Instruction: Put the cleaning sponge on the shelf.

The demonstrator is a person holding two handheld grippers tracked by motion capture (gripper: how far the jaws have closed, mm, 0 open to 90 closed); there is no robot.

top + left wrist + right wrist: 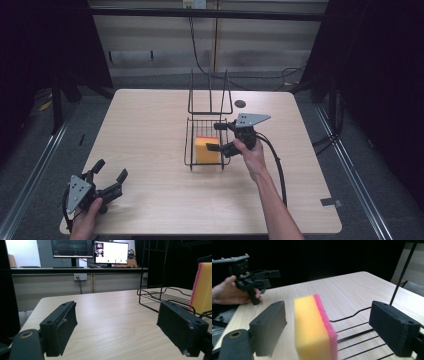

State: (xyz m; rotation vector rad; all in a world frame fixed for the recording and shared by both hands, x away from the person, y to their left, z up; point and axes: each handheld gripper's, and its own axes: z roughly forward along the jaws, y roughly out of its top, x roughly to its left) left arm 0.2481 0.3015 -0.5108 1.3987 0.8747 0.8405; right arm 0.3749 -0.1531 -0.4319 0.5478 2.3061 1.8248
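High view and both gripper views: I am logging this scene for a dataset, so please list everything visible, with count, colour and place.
sponge: one, yellow with a pink side, standing on edge in the wire rack, between the right gripper's open jaws without touching them
wire rack: one, black, middle of the table, tall loops at its far end
table: one, light wood
monitors: two, lit, on a bench beyond the table
wall socket: one, white, below the bench
left gripper: one, black, open, near left corner of the table
right gripper: one, black, open, at the rack
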